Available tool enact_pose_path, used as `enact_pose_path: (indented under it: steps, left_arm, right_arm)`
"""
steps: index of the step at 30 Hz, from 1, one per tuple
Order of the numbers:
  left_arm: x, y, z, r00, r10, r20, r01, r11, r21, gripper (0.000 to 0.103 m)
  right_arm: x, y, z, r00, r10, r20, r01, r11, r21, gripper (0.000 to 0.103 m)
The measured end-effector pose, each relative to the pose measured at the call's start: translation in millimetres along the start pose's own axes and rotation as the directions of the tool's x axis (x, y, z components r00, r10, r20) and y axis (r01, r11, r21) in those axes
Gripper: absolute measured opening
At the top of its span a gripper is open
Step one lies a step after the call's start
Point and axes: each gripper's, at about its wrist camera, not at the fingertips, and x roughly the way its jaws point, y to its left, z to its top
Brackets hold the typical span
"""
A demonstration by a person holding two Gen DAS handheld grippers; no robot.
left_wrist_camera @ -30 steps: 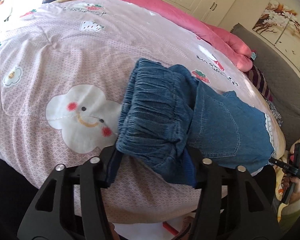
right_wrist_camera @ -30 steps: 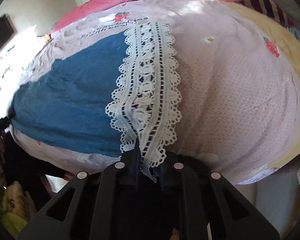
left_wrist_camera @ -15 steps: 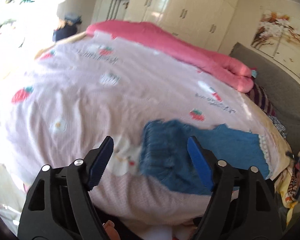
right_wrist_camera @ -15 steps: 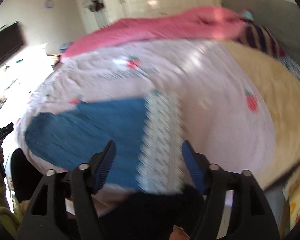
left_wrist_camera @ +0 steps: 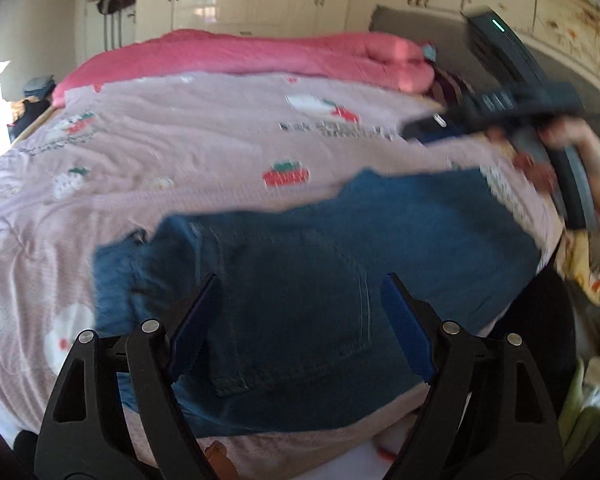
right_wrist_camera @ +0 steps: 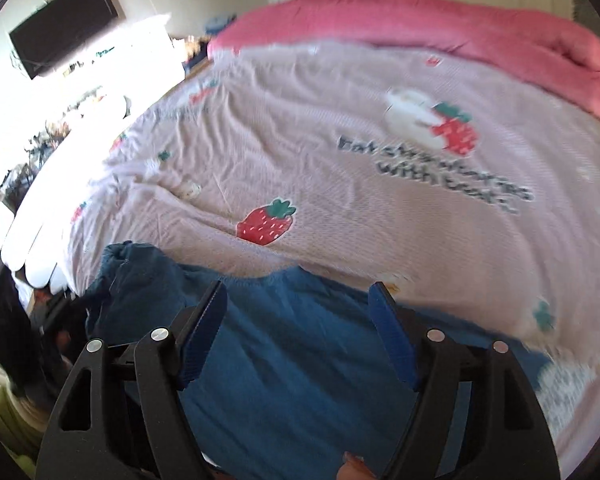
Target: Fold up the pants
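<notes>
At the near edge of the pink strawberry quilt [left_wrist_camera: 220, 128]: denim pants [left_wrist_camera: 320, 264], long axis along that edge, lace cuff [left_wrist_camera: 504, 192] rightward. Left gripper [left_wrist_camera: 300, 320] and right gripper [right_wrist_camera: 298, 328] gape wide, empty. Pink blanket [left_wrist_camera: 260, 52] beyond.

Pants: I count one pair of blue denim pants [left_wrist_camera: 312, 280], flat on the bed.
Grippers: two, my left gripper [left_wrist_camera: 300, 316] and my right gripper [right_wrist_camera: 300, 320], each with its jaws spread apart and nothing between them.
Quilts: one pale pink printed quilt [right_wrist_camera: 340, 152].
Blankets: one bright pink blanket [left_wrist_camera: 260, 54] at the far edge.
Wall screens: one dark screen [right_wrist_camera: 66, 20].
Printed strawberries: several; blur stops my exact count.
</notes>
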Motion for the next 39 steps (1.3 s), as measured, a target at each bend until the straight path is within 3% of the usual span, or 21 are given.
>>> enact_pose_path:
  steps: [2, 5, 7, 9, 10, 15, 17, 21, 26, 27, 31, 33, 37, 39]
  left_arm:
    - [13.5, -2.1, -12.7, 0.996, 0.025, -0.086, -0.022, 0.999, 0.039, 0.074]
    - [21.8, 4.9, -27.5, 0.990, 0.015, -0.138, -0.011, 1.000, 0.029, 0.074]
    - [19.2, 6.9, -31.8, 0.990, -0.001, -0.138, 0.004, 1.000, 0.021, 0.074]
    - [17.6, 9.7, -32.2, 0.991, -0.016, -0.136, 0.017, 1.000, 0.009, 0.074]
    - [17.2, 10.1, -32.7, 0.991, -0.022, -0.134, 0.022, 1.000, 0.004, 0.074]
    - [13.6, 12.0, -33.8, 0.992, -0.036, -0.118, 0.035, 0.999, -0.013, 0.074]
    - [14.4, 11.7, -33.6, 0.993, -0.036, -0.108, 0.034, 0.999, -0.021, 0.074]
    - [13.5, 11.1, -35.2, 0.994, -0.032, -0.100, 0.031, 0.999, -0.020, 0.074]
    - [15.3, 9.5, -35.6, 0.996, -0.030, -0.088, 0.029, 0.999, -0.013, 0.076]
    - [15.3, 9.1, -36.1, 0.996, -0.029, -0.086, 0.028, 1.000, -0.012, 0.076]
    - [15.9, 8.0, -35.6, 0.997, -0.027, -0.076, 0.027, 1.000, -0.003, 0.078]
    - [15.9, 7.8, -35.9, 0.997, -0.027, -0.066, 0.027, 1.000, 0.002, 0.079]
    - [6.5, 8.9, -32.1, 0.999, -0.044, -0.032, 0.043, 0.999, -0.014, 0.080]
    - [-7.4, 12.5, -26.8, 0.998, -0.068, 0.007, 0.068, 0.997, -0.039, 0.080]
  right_arm:
    - [19.5, -4.1, 8.6, 0.999, 0.002, -0.050, -0.001, 1.000, 0.011, 0.072]
    - [47.9, -12.9, 15.0, 0.991, 0.023, -0.132, -0.018, 0.999, 0.039, 0.069]
    - [62.6, -18.2, 16.3, 0.983, 0.046, -0.178, -0.036, 0.997, 0.063, 0.053]
    - [72.0, -16.0, 14.5, 0.975, 0.070, -0.212, -0.059, 0.997, 0.057, 0.012]
    - [73.5, -10.9, 12.3, 0.975, 0.060, -0.213, -0.055, 0.998, 0.028, 0.004]
    - [60.3, -6.6, 19.3, 0.994, -0.036, -0.099, 0.034, 0.999, -0.018, 0.003]
    - [61.0, -6.5, 24.2, 0.997, -0.037, -0.074, 0.035, 0.999, -0.025, 0.003]
    - [90.6, 0.2, 18.1, 0.985, -0.125, -0.121, 0.113, 0.989, -0.098, 0.003]
    - [88.8, -11.9, 17.0, 0.992, -0.098, -0.076, 0.095, 0.995, -0.040, 0.004]
    - [85.1, -14.4, 17.0, 0.994, -0.093, -0.062, 0.092, 0.995, -0.024, 0.012]
    - [42.8, -23.2, 13.7, 0.994, -0.104, 0.031, 0.103, 0.994, 0.041, 0.027]
    - [15.0, -21.1, 5.4, 0.990, -0.106, 0.089, 0.102, 0.994, 0.044, 0.043]
    - [-40.8, -11.3, -30.6, 0.978, -0.075, 0.194, 0.065, 0.996, 0.060, 0.054]
    - [-57.3, -4.5, -49.9, 0.971, -0.086, 0.224, 0.074, 0.995, 0.062, 0.069]
